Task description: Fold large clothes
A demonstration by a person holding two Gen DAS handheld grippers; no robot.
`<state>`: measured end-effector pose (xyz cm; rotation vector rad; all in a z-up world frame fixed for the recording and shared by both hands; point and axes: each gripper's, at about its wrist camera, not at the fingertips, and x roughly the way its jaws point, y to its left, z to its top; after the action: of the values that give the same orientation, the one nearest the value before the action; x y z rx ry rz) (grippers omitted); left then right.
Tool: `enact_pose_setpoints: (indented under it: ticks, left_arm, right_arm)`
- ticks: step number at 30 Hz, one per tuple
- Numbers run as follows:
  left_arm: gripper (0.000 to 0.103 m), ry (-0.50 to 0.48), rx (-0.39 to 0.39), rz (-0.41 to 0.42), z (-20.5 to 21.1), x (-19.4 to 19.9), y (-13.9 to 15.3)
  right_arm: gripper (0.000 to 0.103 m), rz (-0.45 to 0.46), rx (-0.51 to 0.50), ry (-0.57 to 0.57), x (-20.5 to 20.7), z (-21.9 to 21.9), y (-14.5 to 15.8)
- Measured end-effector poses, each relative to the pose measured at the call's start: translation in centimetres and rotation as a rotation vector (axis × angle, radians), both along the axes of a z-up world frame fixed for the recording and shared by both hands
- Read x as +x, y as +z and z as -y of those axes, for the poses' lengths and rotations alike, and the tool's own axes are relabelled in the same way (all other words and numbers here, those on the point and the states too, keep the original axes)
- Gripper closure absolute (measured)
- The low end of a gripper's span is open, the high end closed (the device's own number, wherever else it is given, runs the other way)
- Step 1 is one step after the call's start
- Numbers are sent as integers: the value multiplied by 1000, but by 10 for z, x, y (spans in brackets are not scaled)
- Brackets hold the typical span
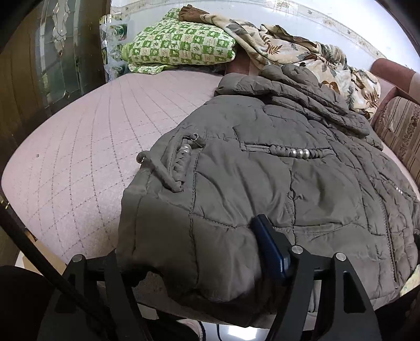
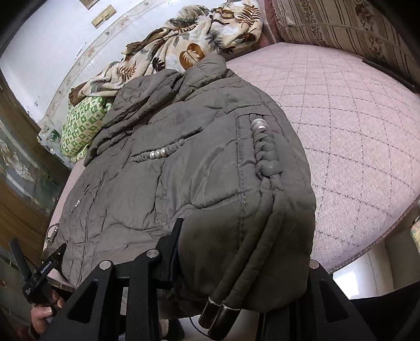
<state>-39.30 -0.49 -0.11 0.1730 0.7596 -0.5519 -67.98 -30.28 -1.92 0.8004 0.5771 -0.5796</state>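
A grey-brown quilted jacket lies spread on a pink quilted bed, its hem hanging over the near edge. My left gripper has one hem corner bunched between its jaws. The blue-padded finger presses into the fabric, and the other finger is hidden under it. My right gripper holds the opposite hem corner. Its black finger lies on top of the jacket, its mate covered by cloth. Two drawstring cords with metal ends dangle there. The right wrist view also shows the left gripper, held by a hand.
A floral blanket and a green checked bundle lie at the far side of the bed. A striped upholstered panel borders one side. A wooden cabinet with glass stands on the other.
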Motion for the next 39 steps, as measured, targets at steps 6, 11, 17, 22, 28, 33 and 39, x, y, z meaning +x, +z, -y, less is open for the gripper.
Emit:
enact_pose_setpoints:
  ticks: [6, 11, 17, 22, 28, 33, 39]
  left_arm:
    - [19, 24, 13, 1, -1, 3, -2]
    - [16, 35, 22, 5, -1, 3, -3]
    - [16, 40, 23, 6, -1, 4, -2]
    - [26, 15, 38, 13, 2, 1, 0]
    - [44, -31, 95, 92, 10, -11, 4]
    - [58, -57, 109, 127, 14, -17, 8]
    - [66, -77, 128, 153, 18, -20, 9]
  right_arm:
    - [64, 4, 6, -3, -1, -1, 0]
    - [62, 1, 22, 0, 2, -1, 1]
    - [60, -30, 10, 12, 6, -2, 2]
    - [64, -46, -20, 19, 8, -4, 5]
    - [74, -75, -111, 29, 15, -14, 14]
    - [75, -95, -140, 30, 17, -18, 15]
    - [75, -117, -167, 32, 19, -21, 17]
